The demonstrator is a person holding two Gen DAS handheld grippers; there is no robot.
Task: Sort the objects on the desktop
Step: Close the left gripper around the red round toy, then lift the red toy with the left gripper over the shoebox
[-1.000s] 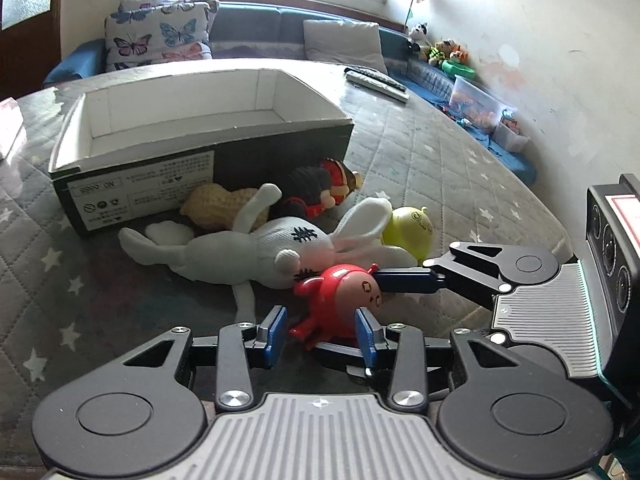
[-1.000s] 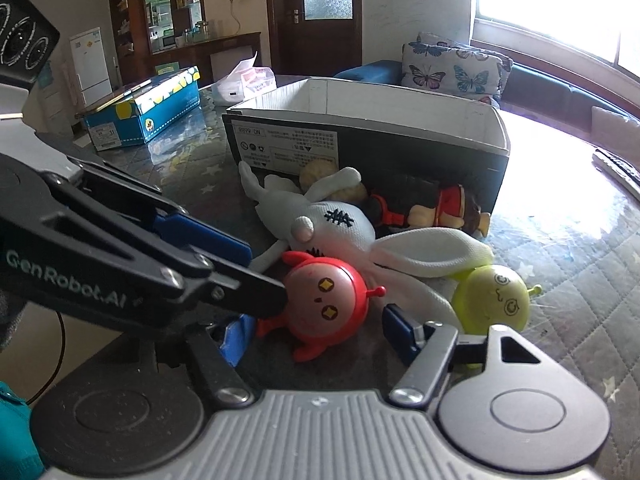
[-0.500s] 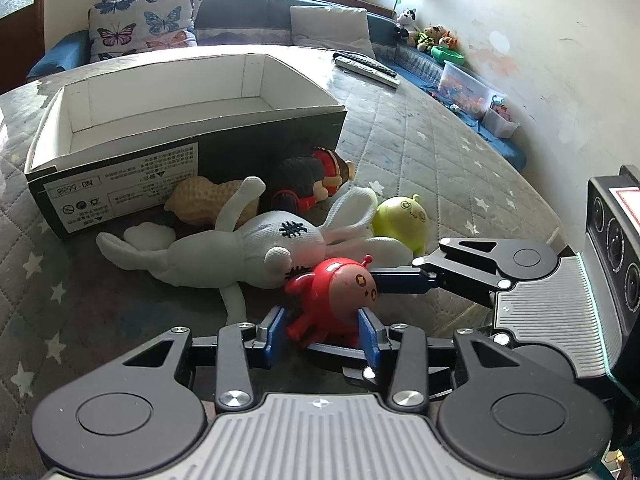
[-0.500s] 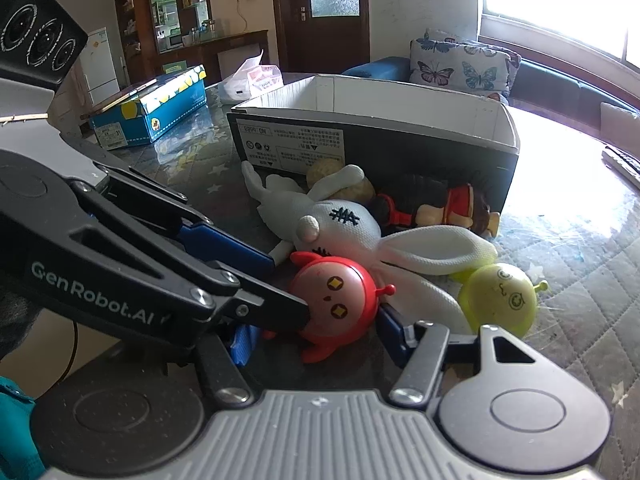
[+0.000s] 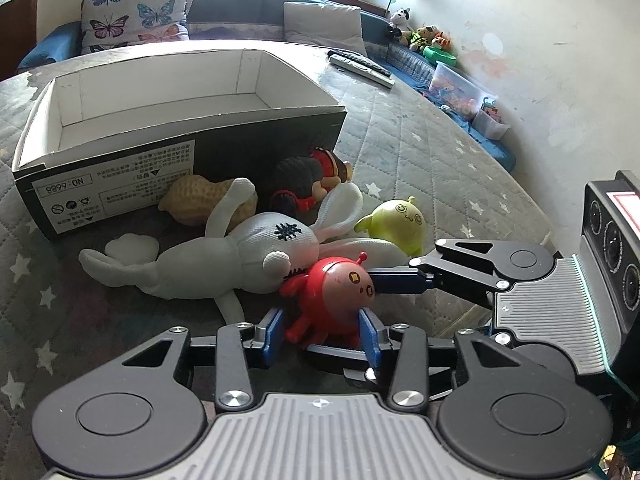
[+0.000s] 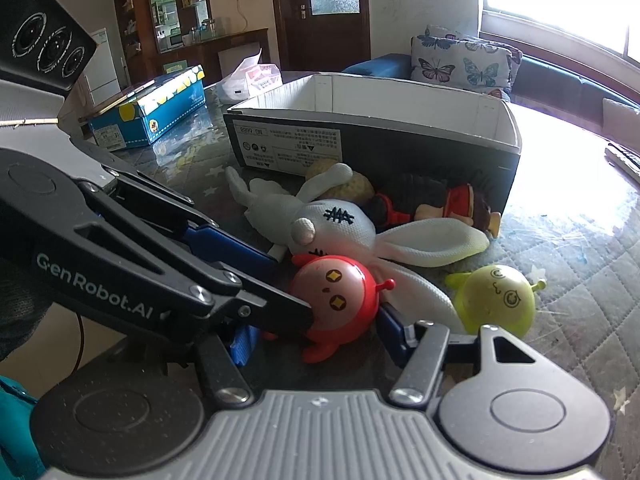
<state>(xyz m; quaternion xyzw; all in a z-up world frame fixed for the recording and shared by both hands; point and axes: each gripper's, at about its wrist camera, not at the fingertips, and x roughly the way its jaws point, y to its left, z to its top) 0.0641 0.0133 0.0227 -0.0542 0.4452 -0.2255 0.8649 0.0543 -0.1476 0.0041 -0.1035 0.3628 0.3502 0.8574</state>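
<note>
The red toy (image 5: 332,292) lies on the desk (image 5: 420,152) at the near edge of the toy pile, and both tools are at it. It sits between the two blue fingers (image 5: 272,330) of the left gripper (image 5: 320,326). These fingers have just been closing and stand narrow, with the pads against the sides of the toy. The right gripper (image 6: 316,338) also has the toy between its fingers (image 6: 394,330), which have been closing too. The right-hand finger touches the toy. The other is partly hidden behind the left tool, so I cannot tell if this grip is firm.

Just behind the toy lies a white rabbit plush (image 5: 248,256), touching it. To the right of the rabbit stands a green toy (image 5: 400,224). Farther away, a knitted peanut (image 5: 188,200) and a dark doll (image 5: 304,180) lie against the near wall of the open box (image 5: 120,152).

The left view shows one finger of the right gripper coming from the right and touching the head of the red toy. It also shows the white inside of the box.

The right view shows the face of the toy from the front, with the black finger tip of the left gripper against its left side. At far left it shows a blue carton (image 6: 160,116) on the desk.
</note>
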